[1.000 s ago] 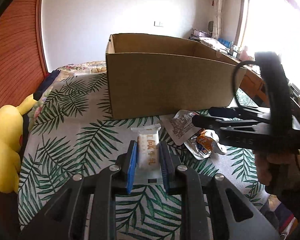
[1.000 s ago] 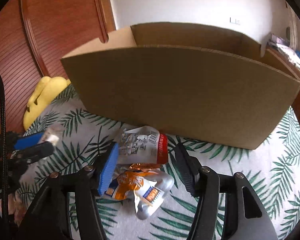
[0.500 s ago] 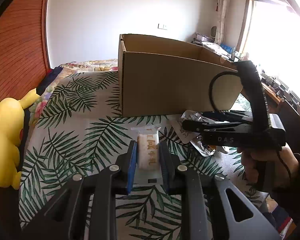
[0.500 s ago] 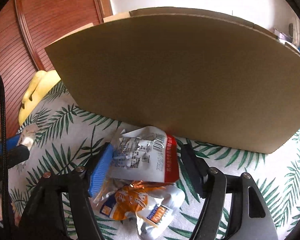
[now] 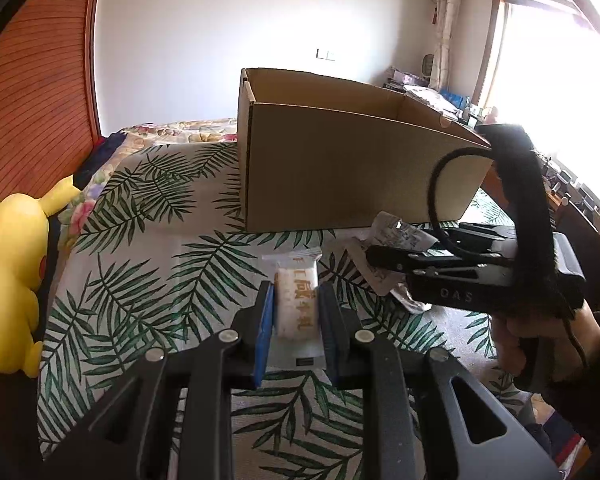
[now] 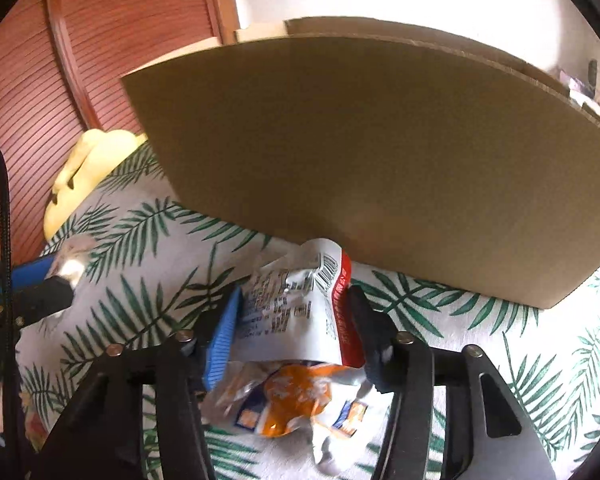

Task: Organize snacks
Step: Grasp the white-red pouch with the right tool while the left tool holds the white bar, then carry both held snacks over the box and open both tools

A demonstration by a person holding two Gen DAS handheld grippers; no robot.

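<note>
No snack visibly lies in the cardboard box (image 5: 340, 168): before it, left tongs (image 5: 296, 316) clamp a white bar (image 5: 296, 304), right tongs (image 6: 292, 320) are closing around a red-edged packet (image 6: 300, 300), an orange pouch (image 6: 296, 396) waits.

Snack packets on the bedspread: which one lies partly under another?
The orange-and-silver packet. The white packet with the red edge, between the closing jaws of the right gripper, overlaps it; the small white bar sits apart in the left gripper.

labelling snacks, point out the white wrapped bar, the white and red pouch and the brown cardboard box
white wrapped bar (image 5: 296, 304), left wrist view, printed middle
white and red pouch (image 6: 300, 308), right wrist view, printed face
brown cardboard box (image 5: 340, 172), left wrist view, near wall
</note>
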